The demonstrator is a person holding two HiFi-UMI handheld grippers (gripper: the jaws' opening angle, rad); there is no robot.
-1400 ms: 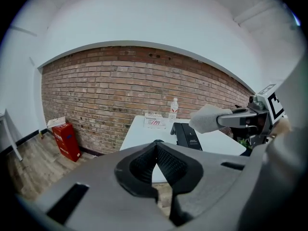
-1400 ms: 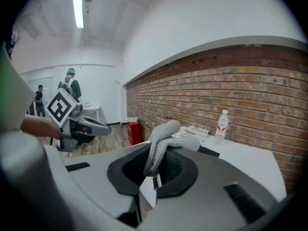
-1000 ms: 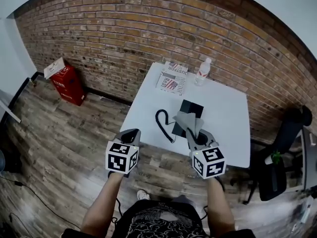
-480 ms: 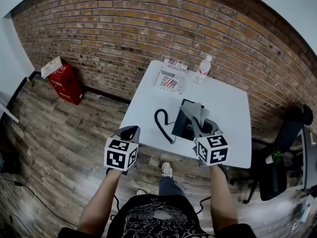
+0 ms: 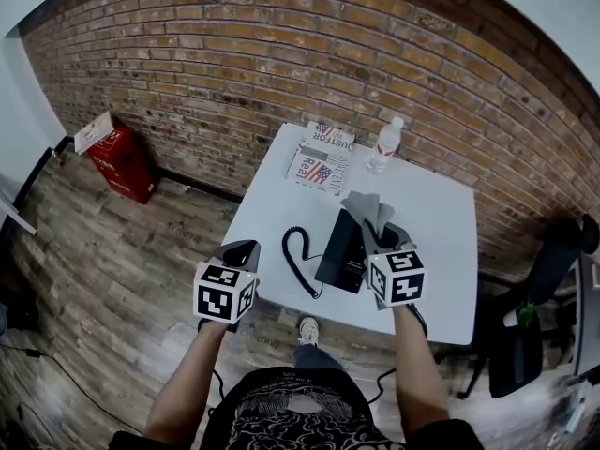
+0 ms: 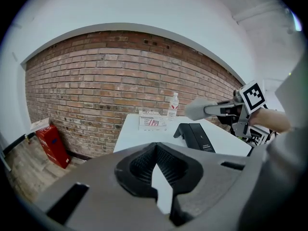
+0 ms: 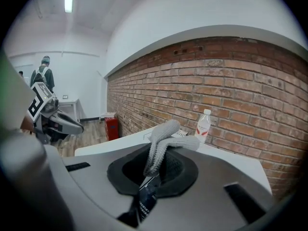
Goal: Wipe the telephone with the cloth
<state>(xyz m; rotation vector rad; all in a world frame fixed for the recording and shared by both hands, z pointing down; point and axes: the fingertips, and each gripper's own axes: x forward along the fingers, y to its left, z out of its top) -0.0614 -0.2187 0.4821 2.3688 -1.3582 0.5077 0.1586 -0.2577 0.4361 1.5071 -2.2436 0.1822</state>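
Right gripper view: folded grey knitted cloth (image 7: 168, 131) pinched in hand-held gripper (image 7: 152, 173).

1. The telephone (image 5: 342, 251) lies on the desk (image 5: 441, 214) near its front edge, its cord (image 5: 298, 259) coiled to the left.
2. A box (image 5: 319, 165) sits at the desk's back edge by the wall (image 5: 281, 54), with a bottle (image 5: 382, 145) to its right.
3. My right gripper (image 5: 378, 237) hangs over the telephone's right side, the cloth (image 5: 364, 206) in its jaws.
4. My left gripper (image 5: 241, 254) is off the desk's front left corner.
5. A carton (image 5: 117, 153) stands on the floor, far left.
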